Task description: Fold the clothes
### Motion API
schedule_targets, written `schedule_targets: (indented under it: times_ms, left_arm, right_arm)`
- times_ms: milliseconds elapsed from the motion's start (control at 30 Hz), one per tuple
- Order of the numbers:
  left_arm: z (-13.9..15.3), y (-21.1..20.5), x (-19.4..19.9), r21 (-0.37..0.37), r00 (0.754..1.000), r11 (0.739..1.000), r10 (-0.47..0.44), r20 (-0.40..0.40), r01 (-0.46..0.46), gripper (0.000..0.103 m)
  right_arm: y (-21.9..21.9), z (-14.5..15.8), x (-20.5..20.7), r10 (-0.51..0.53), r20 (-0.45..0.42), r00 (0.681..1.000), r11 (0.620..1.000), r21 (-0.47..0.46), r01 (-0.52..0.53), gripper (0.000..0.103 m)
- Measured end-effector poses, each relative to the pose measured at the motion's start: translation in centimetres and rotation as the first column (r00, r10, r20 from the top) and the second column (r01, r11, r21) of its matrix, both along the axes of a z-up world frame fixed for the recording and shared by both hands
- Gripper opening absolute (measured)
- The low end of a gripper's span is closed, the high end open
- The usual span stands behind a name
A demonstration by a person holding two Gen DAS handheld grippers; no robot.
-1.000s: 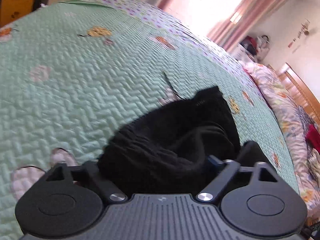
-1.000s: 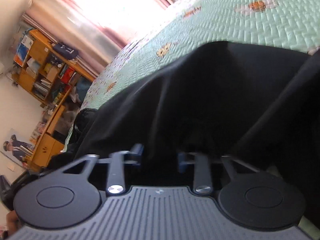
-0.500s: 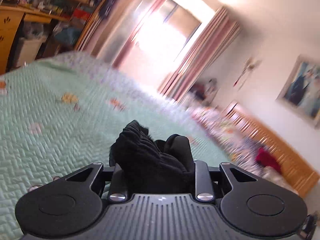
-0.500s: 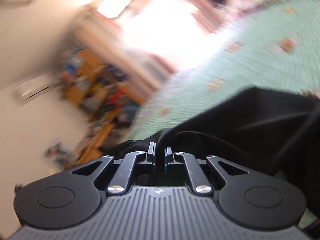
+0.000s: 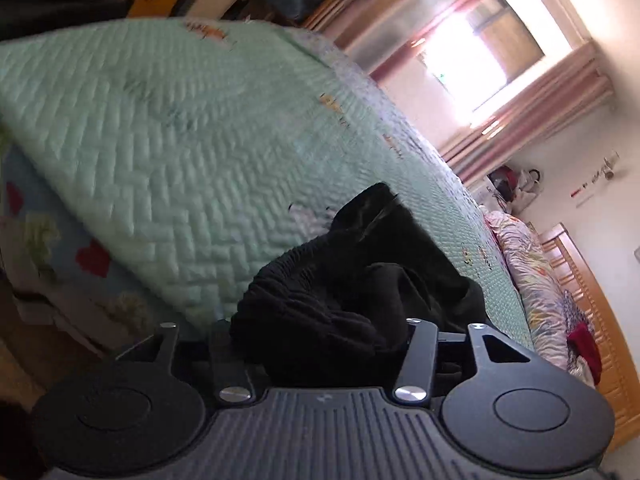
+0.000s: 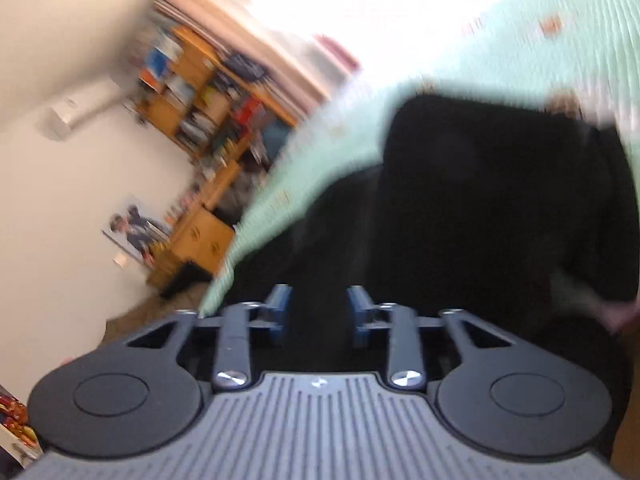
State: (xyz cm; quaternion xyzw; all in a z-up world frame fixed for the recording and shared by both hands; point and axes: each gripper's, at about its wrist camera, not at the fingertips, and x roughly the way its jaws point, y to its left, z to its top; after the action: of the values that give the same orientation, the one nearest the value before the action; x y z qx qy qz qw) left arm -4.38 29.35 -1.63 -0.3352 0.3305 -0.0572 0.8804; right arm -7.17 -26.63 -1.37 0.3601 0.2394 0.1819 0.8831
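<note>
Item, black garment (image 5: 352, 292), bunched on the near edge of the green quilt (image 5: 200, 140): your left gripper (image 5: 320, 332), lately clamped, is opening around its gathered waistband, your right gripper (image 6: 318, 312), lately pinched, is opening half-wide with nothing visibly gripped, so this fold reads as released.

No text, label, brand or number can be read; the poster (image 6: 134, 232) on the wall and the bookshelf (image 6: 208, 92) items are too blurred (only colours show)
</note>
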Motion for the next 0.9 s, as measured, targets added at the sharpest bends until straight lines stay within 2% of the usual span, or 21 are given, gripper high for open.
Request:
schedule_targets:
  times_ms: [33, 100, 133, 233, 333, 400, 467, 533, 600, 667, 800, 867, 900]
  left_arm:
    - [0.6, -0.2, 0.1, 0.009, 1.0, 1.0, -0.006, 0.004, 0.006, 0.056]
    - [0.7, -0.4, 0.2, 0.013, 1.0, 1.0, -0.011, 0.005, 0.011, 0.06]
    - [0.5, -0.6, 0.2, 0.014, 1.0, 1.0, -0.009, 0.001, 0.009, 0.061]
    - [-0.7, -0.8, 0.3, 0.003, 0.999, 1.0, 0.017, -0.035, -0.017, 0.066]
    - [-1.8, -0.7, 0.0, -0.003, 0.997, 0.999, 0.035, -0.063, -0.035, 0.07]
    - [-2.1, -0.4, 0.0, -0.018, 0.997, 0.999, 0.043, -0.07, -0.045, 0.071]
    - [-2.2, -0.3, 0.1, -0.024, 0.996, 0.998, 0.048, -0.073, -0.049, 0.071]
    - [-2.0, -0.4, 0.3, -0.02, 0.996, 0.999, 0.048, -0.073, -0.05, 0.071]
    - [-1.8, -0.5, 0.5, -0.013, 0.996, 0.999, 0.049, -0.071, -0.05, 0.072]
    - [-1.7, -0.6, 0.6, -0.016, 0.997, 0.999, 0.05, -0.066, -0.051, 0.072]
    - [-1.6, -0.6, 0.9, -0.014, 0.996, 0.998, 0.057, -0.073, -0.058, 0.072]
    - [-1.7, -0.6, 1.1, -0.011, 0.995, 0.998, 0.063, -0.082, -0.065, 0.072]
    - [-1.6, -0.6, 1.2, -0.011, 0.994, 0.998, 0.065, -0.083, -0.066, 0.072]
  right_arm:
    - [-0.1, 0.9, -0.1, -0.042, 0.038, 0.998, 0.999, -0.019, 0.043, 0.075]
    - [-0.3, 2.2, -0.1, -0.125, 0.111, 0.986, 0.99, -0.052, 0.131, 0.088]
    - [-0.5, 2.6, 0.4, -0.152, 0.131, 0.98, 0.985, -0.066, 0.161, 0.088]
    - [-1.2, 2.8, 2.6, -0.222, 0.119, 0.968, 0.968, -0.095, 0.233, 0.088]
    - [-2.0, 2.2, 5.1, -0.233, 0.098, 0.968, 0.963, -0.116, 0.243, 0.088]
    - [-3.2, 1.7, 6.6, -0.232, 0.098, 0.968, 0.951, -0.188, 0.247, 0.088]
    - [-4.5, 1.0, 8.4, -0.252, 0.093, 0.963, 0.919, -0.29, 0.268, 0.09]
    - [-6.3, -0.4, 10.0, -0.288, 0.047, 0.957, 0.887, -0.363, 0.285, 0.09]
    - [-7.8, -2.3, 11.8, -0.311, -0.032, 0.95, 0.881, -0.383, 0.276, 0.09]
    - [-8.5, -4.1, 12.8, -0.289, -0.096, 0.952, 0.896, -0.378, 0.234, 0.09]
    - [-6.3, -6.8, 12.3, -0.207, -0.161, 0.965, 0.894, -0.431, 0.12, 0.09]
    - [-4.9, -6.9, 11.2, -0.191, -0.147, 0.971, 0.873, -0.477, 0.099, 0.071]
    - [-4.2, -7.0, 10.6, -0.184, -0.141, 0.973, 0.864, -0.495, 0.092, 0.04]
